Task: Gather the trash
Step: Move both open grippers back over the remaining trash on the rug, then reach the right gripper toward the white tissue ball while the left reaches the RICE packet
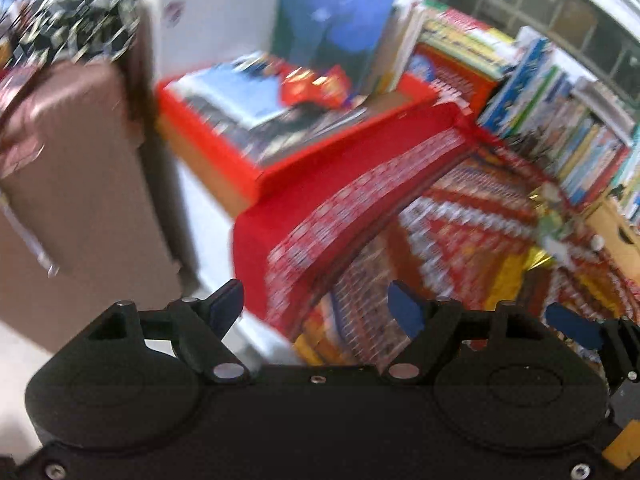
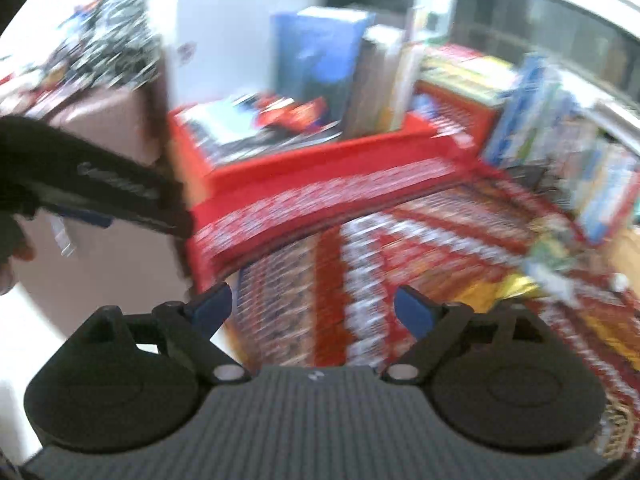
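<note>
left gripper (image 1: 316,308): fingers wide, nothing between | right gripper (image 2: 314,308): fingers wide, nothing between | both above patterned cloth (image 1: 460,232) | red wrapper (image 1: 316,86) beyond cloth, on books

- Open stretch of patterned red cloth (image 2: 360,264) straight ahead, free to cross
- Blocked behind by a red tray (image 1: 224,148) loaded with books
- Hemmed on the right by packed books (image 1: 568,136)
- Brown suitcase (image 1: 76,160) closing off the left
</note>
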Tool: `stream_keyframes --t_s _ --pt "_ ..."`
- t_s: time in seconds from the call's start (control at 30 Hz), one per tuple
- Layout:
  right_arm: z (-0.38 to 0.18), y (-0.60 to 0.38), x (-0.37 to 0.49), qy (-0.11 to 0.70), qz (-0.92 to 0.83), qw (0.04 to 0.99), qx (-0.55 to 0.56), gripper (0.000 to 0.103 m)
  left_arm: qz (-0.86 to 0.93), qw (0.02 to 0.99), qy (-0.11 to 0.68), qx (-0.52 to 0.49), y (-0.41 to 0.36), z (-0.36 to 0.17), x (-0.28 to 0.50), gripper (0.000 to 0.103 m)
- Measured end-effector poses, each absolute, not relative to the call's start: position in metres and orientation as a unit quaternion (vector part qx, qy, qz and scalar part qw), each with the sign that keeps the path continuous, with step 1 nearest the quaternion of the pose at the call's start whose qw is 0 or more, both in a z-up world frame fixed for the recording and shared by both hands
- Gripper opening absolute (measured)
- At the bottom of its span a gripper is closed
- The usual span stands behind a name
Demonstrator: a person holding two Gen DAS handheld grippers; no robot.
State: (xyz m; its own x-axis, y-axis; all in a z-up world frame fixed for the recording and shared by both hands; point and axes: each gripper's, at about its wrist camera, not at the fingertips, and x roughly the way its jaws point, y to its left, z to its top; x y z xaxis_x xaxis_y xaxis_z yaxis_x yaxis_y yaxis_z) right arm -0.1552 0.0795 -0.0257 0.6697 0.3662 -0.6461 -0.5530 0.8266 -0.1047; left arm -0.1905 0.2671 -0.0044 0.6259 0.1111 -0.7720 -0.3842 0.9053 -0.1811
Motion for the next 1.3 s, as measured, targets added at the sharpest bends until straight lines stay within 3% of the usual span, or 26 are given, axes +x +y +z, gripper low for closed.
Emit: stream_keyframes --t_s 0.47,0.63,1.3 --pt "0.028 -0.048 -0.058 0.270 0.075 0.959 -0.043 0.096 0.034 0.920 0.379 -0.087 0.156 0.058 -0.079 0.078" --pt "0.028 -0.101 -0.021 0.282 0.035 0.959 -0.006 0.096 0.012 0.923 0.378 -0.066 0.113 0.063 -0.036 0.084" --pt "-0.020 -0.267 0.129 0.337 -0.090 0.932 0.098 0.096 -0.037 0.906 0.421 -0.022 -0.029 0.010 0.168 0.092"
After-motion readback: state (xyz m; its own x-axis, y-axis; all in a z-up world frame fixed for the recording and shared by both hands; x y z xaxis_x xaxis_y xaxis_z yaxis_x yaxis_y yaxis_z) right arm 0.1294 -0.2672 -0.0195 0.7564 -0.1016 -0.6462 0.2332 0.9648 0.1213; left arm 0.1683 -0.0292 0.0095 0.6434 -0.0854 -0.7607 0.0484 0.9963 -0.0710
